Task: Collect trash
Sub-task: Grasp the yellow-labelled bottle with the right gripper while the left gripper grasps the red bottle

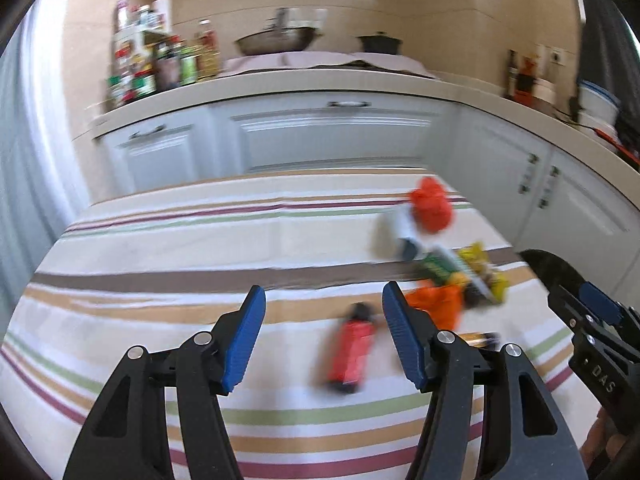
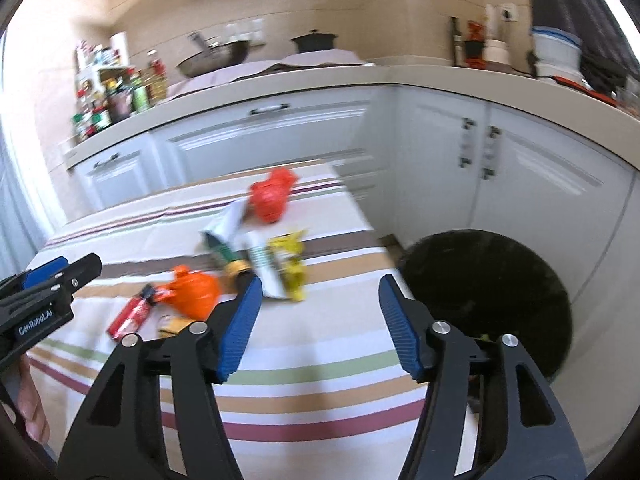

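Left wrist view: the left tool (image 1: pixel 324 332) hangs over the striped table (image 1: pixel 160 248) with its jaws spread wide and nothing between them. A red packet (image 1: pixel 352 354) lies on the cloth just below and between the blue pads. From 1 to 2 o'clock of the tool sits the rest of the trash: an orange wrapper (image 1: pixel 438 304), a green packet (image 1: pixel 440 266), a yellow wrapper (image 1: pixel 486 272), a white carton (image 1: pixel 396 232) and a red crumpled bag (image 1: pixel 432 206) farthest off. The right tool (image 1: pixel 596 308) shows at 3 o'clock; whether it is open cannot be told from here. The view is blurred.

Right wrist view: the right tool (image 2: pixel 320 320) is also wide open and empty, poised above the table's right edge. A black bin (image 2: pixel 492 288) stands on the floor at 3 o'clock, just beside that edge; little can be made out inside it. The trash pile lies from 10 to 12 o'clock, the red packet (image 2: pixel 130 314) nearest the left tool (image 2: pixel 60 276).

By my judgement the task is at an early stage: all visible pieces are on the table, none gripped. The left half of the table gives free room; the right edge, the bin rim and the cabinets (image 2: pixel 500 168) behind leave a tighter lane
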Tool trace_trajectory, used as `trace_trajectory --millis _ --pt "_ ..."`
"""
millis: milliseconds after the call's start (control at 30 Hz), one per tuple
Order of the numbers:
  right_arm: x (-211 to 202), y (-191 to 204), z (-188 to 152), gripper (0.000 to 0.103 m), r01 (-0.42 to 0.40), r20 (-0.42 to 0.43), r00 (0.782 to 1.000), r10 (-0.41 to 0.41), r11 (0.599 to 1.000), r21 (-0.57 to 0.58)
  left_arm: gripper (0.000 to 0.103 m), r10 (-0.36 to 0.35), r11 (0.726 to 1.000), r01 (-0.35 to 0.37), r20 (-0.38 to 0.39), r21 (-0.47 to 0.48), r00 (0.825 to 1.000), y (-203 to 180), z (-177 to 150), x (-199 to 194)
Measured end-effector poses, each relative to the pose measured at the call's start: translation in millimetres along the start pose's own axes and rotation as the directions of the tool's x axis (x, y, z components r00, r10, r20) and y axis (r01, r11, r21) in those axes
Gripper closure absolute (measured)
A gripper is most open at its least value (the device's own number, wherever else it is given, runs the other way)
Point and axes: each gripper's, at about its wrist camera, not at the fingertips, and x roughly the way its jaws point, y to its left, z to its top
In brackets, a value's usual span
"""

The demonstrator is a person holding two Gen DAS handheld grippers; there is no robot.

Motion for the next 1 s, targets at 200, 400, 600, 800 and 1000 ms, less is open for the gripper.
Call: trace_trajectory --millis 200,400,600,800,1000 --pt "7 39 -8 0.029 -0.048 -0.037 0.998 0.047 0.999 -0.022 0.042 0.052 0.997 -0.053 -0.01 -0.05 0.999 42 -9 0" --pt "16 66 -14 0.018 -0.046 -0.07 0.997 0.044 0.998 -0.034 0.041 0.073 0.994 -0.073 -0.012 -0.076 0.997 70 -15 4" --pt "30 80 -15 0.018 -0.014 -0.132 0.991 0.007 0.998 -0.058 0.04 0.069 0.993 -0.072 -0.03 -0.095 0.997 88 -17 13" --pt "41 83 -17 0.018 0.024 -0.188 0.982 -0.035 0.998 -0.062 0.038 0.048 0.993 -0.052 -0.045 -0.106 0.998 94 -19 18" --pt "48 83 -19 0.03 0.029 -0.225 0.973 -0.044 0.997 -0.07 0.037 0.021 0.995 -0.024 -0.04 -0.101 0.999 90 -19 17"
